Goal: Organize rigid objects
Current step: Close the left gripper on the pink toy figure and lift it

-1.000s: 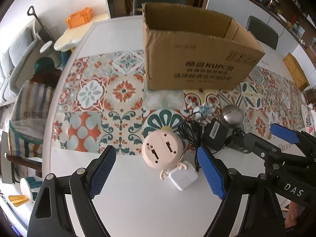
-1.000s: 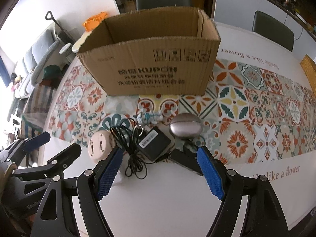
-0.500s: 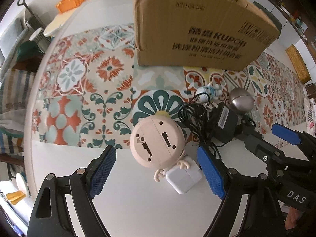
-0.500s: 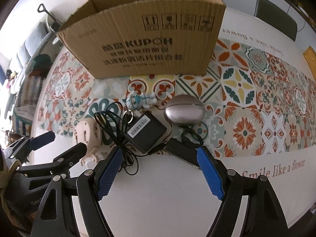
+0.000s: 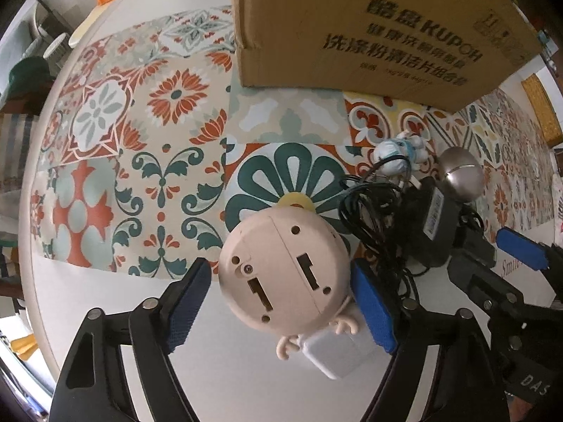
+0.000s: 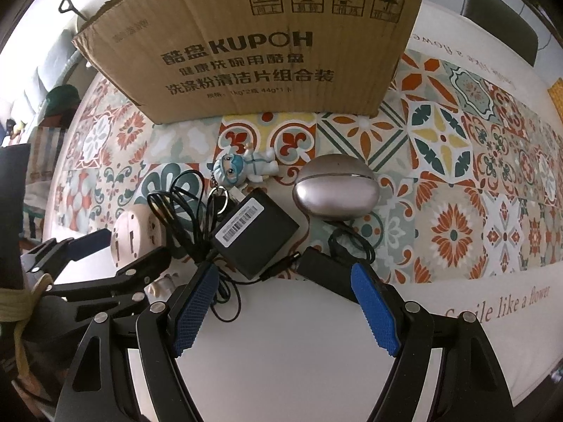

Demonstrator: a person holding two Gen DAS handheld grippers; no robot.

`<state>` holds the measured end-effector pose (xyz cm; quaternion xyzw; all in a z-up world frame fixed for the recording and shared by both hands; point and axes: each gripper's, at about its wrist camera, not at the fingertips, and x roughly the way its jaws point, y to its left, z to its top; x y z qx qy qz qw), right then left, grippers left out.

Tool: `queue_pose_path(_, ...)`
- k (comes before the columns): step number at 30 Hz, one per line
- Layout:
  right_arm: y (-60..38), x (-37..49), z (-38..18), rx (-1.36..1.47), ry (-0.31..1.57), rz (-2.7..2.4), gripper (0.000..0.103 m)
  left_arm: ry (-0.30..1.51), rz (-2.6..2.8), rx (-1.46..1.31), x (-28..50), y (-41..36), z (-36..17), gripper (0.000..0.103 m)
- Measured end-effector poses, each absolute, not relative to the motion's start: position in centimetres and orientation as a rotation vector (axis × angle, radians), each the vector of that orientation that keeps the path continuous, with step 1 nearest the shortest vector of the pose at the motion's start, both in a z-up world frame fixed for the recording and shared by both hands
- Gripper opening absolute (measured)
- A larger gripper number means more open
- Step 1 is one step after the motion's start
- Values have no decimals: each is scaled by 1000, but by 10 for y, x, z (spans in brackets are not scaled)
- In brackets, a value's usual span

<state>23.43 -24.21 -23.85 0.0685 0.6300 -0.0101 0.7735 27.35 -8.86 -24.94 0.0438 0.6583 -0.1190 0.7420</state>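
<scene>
A round pink toy (image 5: 285, 274) lies back-up on the table, a white charger cube (image 5: 334, 351) under its feet. My left gripper (image 5: 281, 304) points straight down over the toy. Its jaws are closing, with the toy between the blue pads and a gap still showing on the left side. Right of it lie a tangle of black cable (image 5: 373, 211), a black power adapter (image 6: 253, 232), a silver egg-shaped case (image 6: 336, 191) and a small masked figurine (image 6: 242, 168). My right gripper (image 6: 283, 309) hangs open over bare white tabletop, just short of the adapter. A slim black block (image 6: 327, 274) lies by its right finger.
An open cardboard box (image 6: 264, 42) stands behind the objects on the patterned table runner (image 6: 454, 232). The round white table's edge (image 5: 35, 281) curves at the left, with chairs and an orange tray beyond. The two grippers are side by side, close together.
Both grippers have sunk toward the table, so the objects look larger. The left one now straddles the pink toy and its pads stand slightly closer together.
</scene>
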Motion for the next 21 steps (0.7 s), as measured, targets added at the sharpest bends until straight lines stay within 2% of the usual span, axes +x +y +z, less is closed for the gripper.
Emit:
queue_pose_path(3, -243, 237, -242, 152, 1373, -22, 78, 1456, -268, 81, 276, -91, -255, 74)
queue_pose_path(13, -232, 238, -247, 141, 1379, -15, 78, 1429, -257, 88, 271, -88, -256, 74)
queue_pose_path(21, -220, 233, -238, 123, 1364, 12, 78, 1380, -218, 77, 249, -68, -228, 74)
